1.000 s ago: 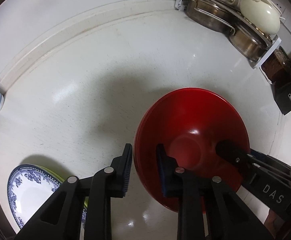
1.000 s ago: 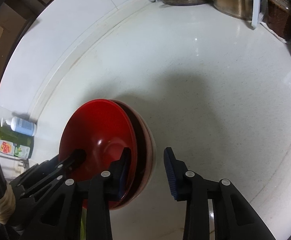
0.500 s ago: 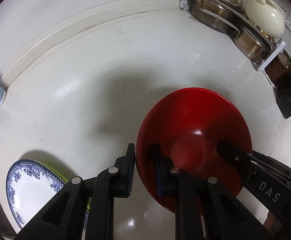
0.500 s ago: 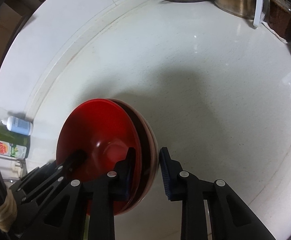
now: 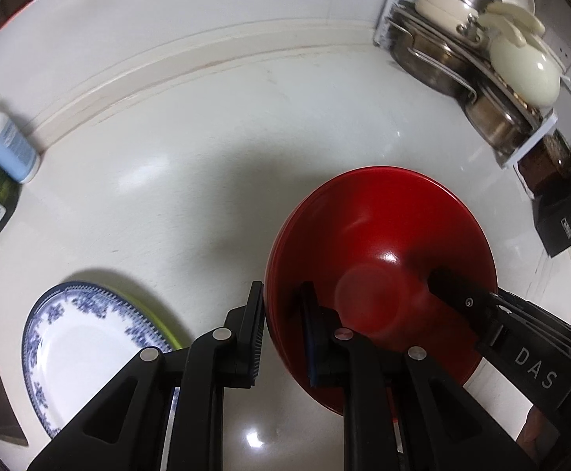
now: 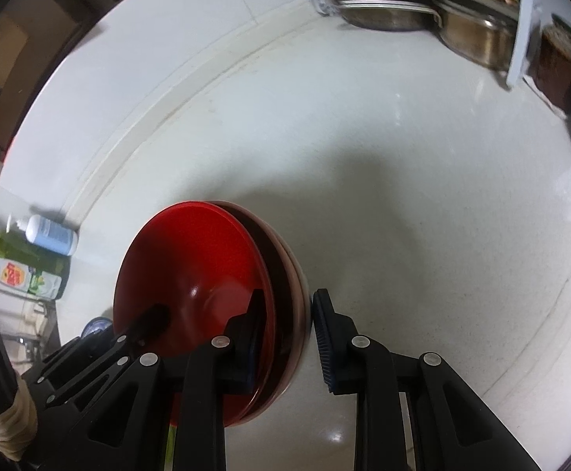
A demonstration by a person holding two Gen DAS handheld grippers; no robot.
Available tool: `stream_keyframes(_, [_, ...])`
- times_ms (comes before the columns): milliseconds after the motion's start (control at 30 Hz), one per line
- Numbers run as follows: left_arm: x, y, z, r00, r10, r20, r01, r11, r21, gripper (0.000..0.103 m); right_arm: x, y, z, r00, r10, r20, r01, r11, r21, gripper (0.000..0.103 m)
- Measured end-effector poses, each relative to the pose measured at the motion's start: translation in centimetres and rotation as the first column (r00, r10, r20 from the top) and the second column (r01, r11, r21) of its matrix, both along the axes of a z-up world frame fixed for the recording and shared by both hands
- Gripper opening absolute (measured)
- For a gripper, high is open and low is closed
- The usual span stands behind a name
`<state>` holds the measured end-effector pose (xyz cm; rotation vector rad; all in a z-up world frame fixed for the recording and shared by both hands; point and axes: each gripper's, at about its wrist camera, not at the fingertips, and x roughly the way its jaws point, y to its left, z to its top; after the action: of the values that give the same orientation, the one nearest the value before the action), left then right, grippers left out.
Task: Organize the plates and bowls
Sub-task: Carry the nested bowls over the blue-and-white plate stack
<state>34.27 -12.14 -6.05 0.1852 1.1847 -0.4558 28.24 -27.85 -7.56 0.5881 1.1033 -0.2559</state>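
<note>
Bowls (image 5: 379, 259): a nested stack, red on top, round with no long axis. The mouth faces up and tips slightly toward the cameras. In the right wrist view (image 6: 207, 274) darker and paler rims (image 6: 293, 274) show beneath the red one at its right edge; how many bowls are in the stack cannot be told. The stack sits above the white counter (image 5: 207, 117), right of centre in the left wrist view, held at two opposite rim points.

Left gripper (image 5: 283, 333): jaws narrow, having just been closing, now clamped on the near left rim of the stack, one finger outside the wall, one inside the bowl.

Right gripper (image 6: 287, 337): jaws narrow, having just been closing, with the stack's right rim between them. The left finger is inside the red bowl; the right finger (image 6: 324, 337) is against the pale outer wall, contact likely but the edge is blurred. Its tip also shows inside the bowl from the left wrist view (image 5: 454, 294).

Bowl finish: glossy red interior with a bright highlight and a flat circular base.

Plate (image 5: 85, 349): white with blue floral border, lying flat on the counter at lower left, a green rim (image 5: 155, 322) showing beneath it, well apart from the bowls.

Rack (image 5: 469, 62): steel pans and cream lidded pots, far right corner.

Bottles (image 5: 6, 149): far left by the wall.
</note>
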Motion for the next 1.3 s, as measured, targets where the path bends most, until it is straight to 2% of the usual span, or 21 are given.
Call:
stream_keyframes(333, [-0.6,5.7,2.1,0.987,0.156,0.034,-0.154,0.987,-0.043,0.018,1.2,3.6,2.5,0.99,0.135,0.043,-0.134,0.991,-0.017,0.026])
stream_keyframes(600, [-2.1,11.6,4.0,0.95,0.296,0.102,-0.292,0.955,-0.06,0.018,2.0,7.8,3.2,0.963,0.263,0.065,-0.263,0.965,0.006,0.026])
stream_keyframes(1067, [-3.5,20.2,2.6,0.874,0.482,0.068,-0.479,0.876,-0.05,0.018,3.1,16.2,2.6,0.888,0.456,0.065,-0.458,0.889,0.028,0.026])
stream_keyframes(1300, [-3.5,23.1,1.0,0.847,0.53,0.044,-0.53,0.848,-0.03,0.018,3.5,19.9,1.7,0.854,0.518,0.051,-0.52,0.854,0.035,0.026])
